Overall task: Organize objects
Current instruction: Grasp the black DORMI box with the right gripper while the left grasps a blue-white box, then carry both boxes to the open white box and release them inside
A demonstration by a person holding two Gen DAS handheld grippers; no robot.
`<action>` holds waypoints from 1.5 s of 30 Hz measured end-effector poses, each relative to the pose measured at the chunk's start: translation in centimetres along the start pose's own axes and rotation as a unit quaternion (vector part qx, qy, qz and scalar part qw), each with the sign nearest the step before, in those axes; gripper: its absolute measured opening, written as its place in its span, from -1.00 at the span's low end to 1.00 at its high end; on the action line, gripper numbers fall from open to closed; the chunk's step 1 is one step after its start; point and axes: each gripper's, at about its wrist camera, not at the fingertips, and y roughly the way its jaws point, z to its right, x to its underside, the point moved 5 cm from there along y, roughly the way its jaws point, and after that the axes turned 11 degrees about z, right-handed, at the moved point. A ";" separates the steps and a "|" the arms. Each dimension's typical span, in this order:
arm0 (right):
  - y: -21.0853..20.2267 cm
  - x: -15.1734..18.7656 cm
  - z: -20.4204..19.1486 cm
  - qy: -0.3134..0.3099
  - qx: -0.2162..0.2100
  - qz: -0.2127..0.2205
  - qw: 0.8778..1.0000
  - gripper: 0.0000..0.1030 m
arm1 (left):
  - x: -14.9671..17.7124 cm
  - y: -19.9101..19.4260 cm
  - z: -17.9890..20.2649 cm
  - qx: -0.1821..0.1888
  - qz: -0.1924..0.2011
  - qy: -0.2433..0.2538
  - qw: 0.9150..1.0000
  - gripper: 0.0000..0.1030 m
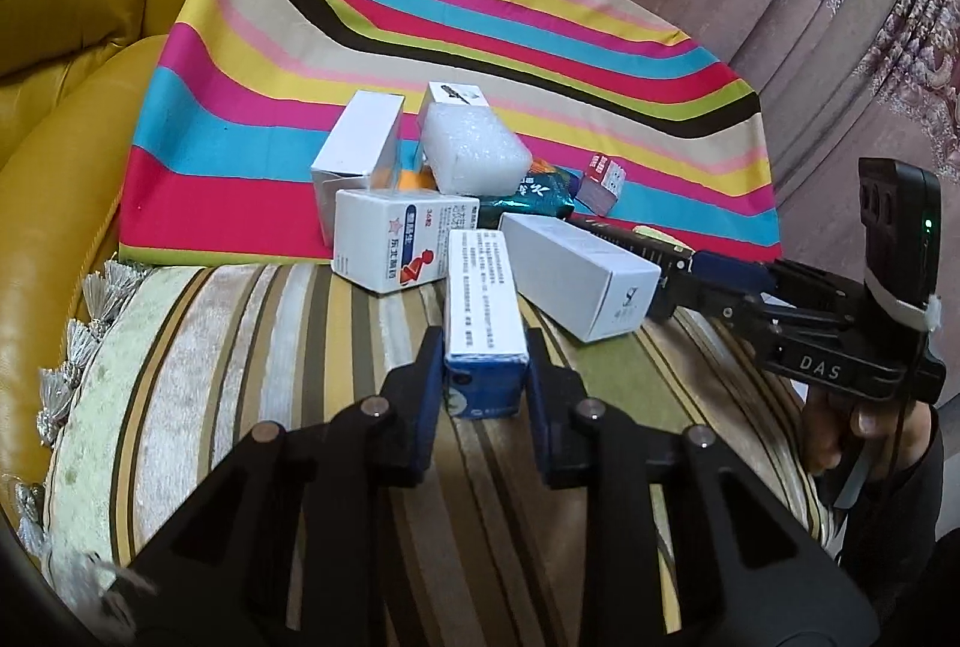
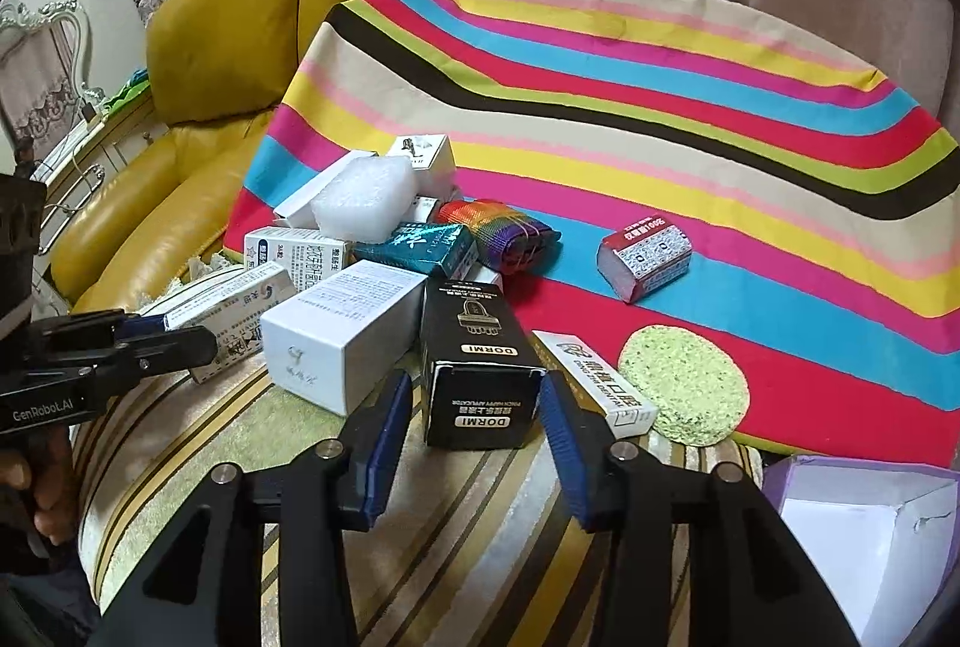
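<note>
My left gripper is shut on the near end of a narrow blue-and-white box, which lies lengthwise on the striped cushion. In the right wrist view this box shows at the left between that gripper's fingers. My right gripper has a black DORMI box between its pads, which sit against the box's sides. The black box rests on the cushion by a white box. Behind them is a pile of cartons with a white foam block on top.
On the bright striped cloth lie a small red box, a round green sponge, a slim white box and a rainbow mesh bundle. A pale purple open container stands at the lower right. A yellow leather sofa rises on the left.
</note>
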 end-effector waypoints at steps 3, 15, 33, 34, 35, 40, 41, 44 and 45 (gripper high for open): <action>-0.2 0.0 -0.2 0.000 -0.011 0.003 1.000 0.02 | 0.1 0.2 0.2 -0.003 0.001 0.003 1.000 -0.43; 1.6 -0.5 0.4 0.006 -0.018 -0.017 1.000 0.11 | 0.4 0.3 0.4 -0.004 0.004 0.003 1.000 -0.43; 1.0 -0.5 -0.3 -0.014 0.012 0.007 1.000 -0.21 | 0.0 -1.5 1.8 -0.011 0.059 0.005 0.998 -0.44; 0.5 -0.5 -0.2 -0.009 0.015 0.013 1.000 -0.21 | -0.2 -1.6 2.1 -0.009 0.065 0.006 0.998 -0.44; 0.0 -0.4 -0.1 -0.004 0.021 0.020 1.000 -0.21 | -0.4 -1.7 2.4 -0.005 0.071 0.009 0.997 -0.44; -2.7 -0.1 1.0 0.025 0.058 0.057 0.996 -0.21 | -1.0 -2.1 4.6 0.022 0.089 0.029 0.995 -0.44; -3.4 0.1 1.3 0.031 0.065 0.064 0.995 -0.21 | -1.1 -2.0 5.1 0.028 0.089 0.036 0.995 -0.44; -5.1 0.6 2.1 0.049 0.087 0.080 0.992 -0.21 | -1.2 -1.6 6.8 0.040 0.086 0.054 0.994 -0.44; -5.5 0.7 2.4 0.054 0.094 0.083 0.991 -0.21 | -1.2 -1.4 7.2 0.045 0.084 0.059 0.994 -0.44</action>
